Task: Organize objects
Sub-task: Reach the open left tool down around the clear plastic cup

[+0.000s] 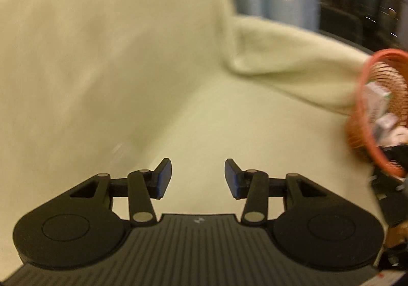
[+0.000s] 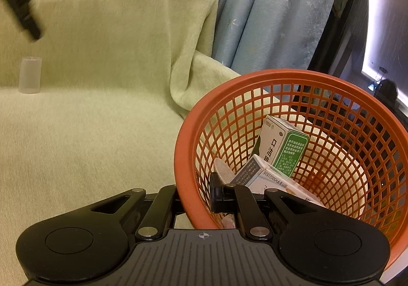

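Right hand-held gripper (image 2: 195,196) pinches the orange basket (image 2: 288,77) rim — a slip could tip out its boxes (image 2: 283,148). Left hand-held gripper (image 1: 198,177), jaws apart and empty, may topple the small upright bottle (image 2: 30,75) on the soft blanket (image 2: 102,120)

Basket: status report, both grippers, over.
Right gripper shut on basket rim; boxes inside. Left gripper open, empty, over blanket. Bottle upright on blanket, nothing blocking it.

pale green fleece blanket (image 2: 102,133): draped over the seat and backrest, one fold bunched at the right. light blue curtain (image 2: 267,10): small white star print, hanging behind the blanket. bright window (image 2: 382,31): far right edge, beside a dark frame.
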The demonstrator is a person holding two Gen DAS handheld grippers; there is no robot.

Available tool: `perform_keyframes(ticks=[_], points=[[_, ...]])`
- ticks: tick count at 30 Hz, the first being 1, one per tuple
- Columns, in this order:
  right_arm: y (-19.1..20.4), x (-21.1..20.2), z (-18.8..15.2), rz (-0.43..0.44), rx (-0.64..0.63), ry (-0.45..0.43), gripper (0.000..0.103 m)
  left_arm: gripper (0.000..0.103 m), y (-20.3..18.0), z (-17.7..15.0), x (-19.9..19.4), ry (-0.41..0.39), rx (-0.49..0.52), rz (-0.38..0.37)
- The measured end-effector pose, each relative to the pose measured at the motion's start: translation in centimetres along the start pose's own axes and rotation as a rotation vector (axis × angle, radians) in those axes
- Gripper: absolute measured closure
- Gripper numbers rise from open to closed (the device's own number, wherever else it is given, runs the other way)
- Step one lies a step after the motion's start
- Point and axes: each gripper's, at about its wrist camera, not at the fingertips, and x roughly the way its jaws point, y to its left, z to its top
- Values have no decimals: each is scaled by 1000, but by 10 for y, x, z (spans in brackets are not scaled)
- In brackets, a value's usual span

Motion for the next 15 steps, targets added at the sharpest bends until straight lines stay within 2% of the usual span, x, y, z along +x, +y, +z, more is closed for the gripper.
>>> perform_keyframes(ticks=[1,6,15], points=[[0,1,0,0,-2,1,98,62,8,-7,4,5,-24,18],[0,2,-1,0,-10,3,98,45,36,-25,21,-19,-93,101],[-2,2,-2,0,-21,3,98,45,59,-21,65,-51,-76,176]])
